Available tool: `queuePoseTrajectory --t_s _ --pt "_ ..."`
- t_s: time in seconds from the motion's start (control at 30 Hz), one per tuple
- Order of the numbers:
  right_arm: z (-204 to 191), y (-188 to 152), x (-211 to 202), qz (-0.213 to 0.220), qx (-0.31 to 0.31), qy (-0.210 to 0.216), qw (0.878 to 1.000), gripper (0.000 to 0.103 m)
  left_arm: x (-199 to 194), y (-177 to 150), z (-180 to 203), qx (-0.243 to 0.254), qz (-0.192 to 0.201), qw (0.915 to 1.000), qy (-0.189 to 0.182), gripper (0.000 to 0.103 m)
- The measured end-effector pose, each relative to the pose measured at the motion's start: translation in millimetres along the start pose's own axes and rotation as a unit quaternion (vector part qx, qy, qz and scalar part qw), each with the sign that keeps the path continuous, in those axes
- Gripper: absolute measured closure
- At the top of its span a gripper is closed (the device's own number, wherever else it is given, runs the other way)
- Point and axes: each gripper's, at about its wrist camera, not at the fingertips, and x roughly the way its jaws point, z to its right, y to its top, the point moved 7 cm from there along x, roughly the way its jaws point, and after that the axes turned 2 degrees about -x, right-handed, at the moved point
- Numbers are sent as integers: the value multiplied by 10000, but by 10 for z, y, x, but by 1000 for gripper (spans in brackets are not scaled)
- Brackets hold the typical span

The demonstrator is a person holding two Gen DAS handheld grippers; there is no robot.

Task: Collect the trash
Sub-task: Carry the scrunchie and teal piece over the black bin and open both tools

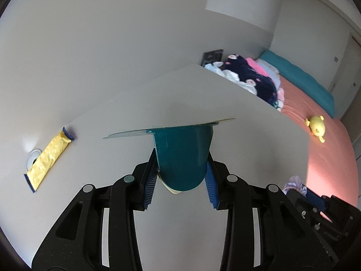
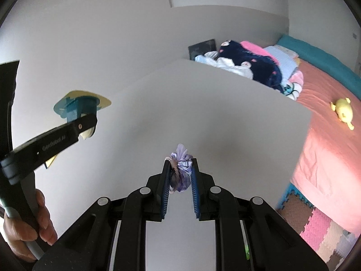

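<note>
My left gripper (image 1: 181,158) is shut on a teal plastic cup (image 1: 182,144), its blue pads (image 1: 150,180) pressing on both sides. The cup's peeled foil lid (image 1: 169,129) sticks out flat at the far end. The cup (image 2: 77,106) also shows at the left of the right wrist view, held above the white table (image 2: 203,113). My right gripper (image 2: 180,164) is shut on a crumpled purple-and-white wrapper (image 2: 181,172). A yellow sachet wrapper (image 1: 48,158) with blue ends lies flat on the table (image 1: 180,94) at the left, apart from both grippers.
A round cable hole (image 1: 33,157) sits beside the yellow wrapper. Past the table's right edge is a bed with a pink sheet (image 1: 327,149), a yellow plush toy (image 1: 315,127) and a pile of clothes (image 1: 252,79). Foam floor mats (image 2: 315,225) lie below. A hand (image 2: 42,221) grips the left handle.
</note>
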Motion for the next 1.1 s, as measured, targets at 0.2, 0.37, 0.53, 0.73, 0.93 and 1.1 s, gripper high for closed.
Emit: queuePoseTrajectory --t_s 0.2,0.37,0.53,0.73,0.93,1.1 --pt "205 -193 -403 174 165 -101 9997 84 -263 -215 311 259 45 9996 -133 65" --pt "504 -384 -732 351 363 -288 9983 84 -455 -413 658 508 101 9981 -347 65" --pt "841 -589 -1014 474 585 -508 9959 84 -593 -646 1050 752 111 9953 -608 65" --pt "1217 -911 -1261 543 875 -754 9918 84 -676 -940 1535 1128 51 9898 -869 65" --pt "1590 -1223 -1420 528 1173 -966 9870 84 -647 -1266 1995 1500 -132 9824 -1107 65" --pt "1876 -1422 -1511 482 1375 -1135 9828 84 -591 -1495 2327 1774 -286 9755 -1271 65"
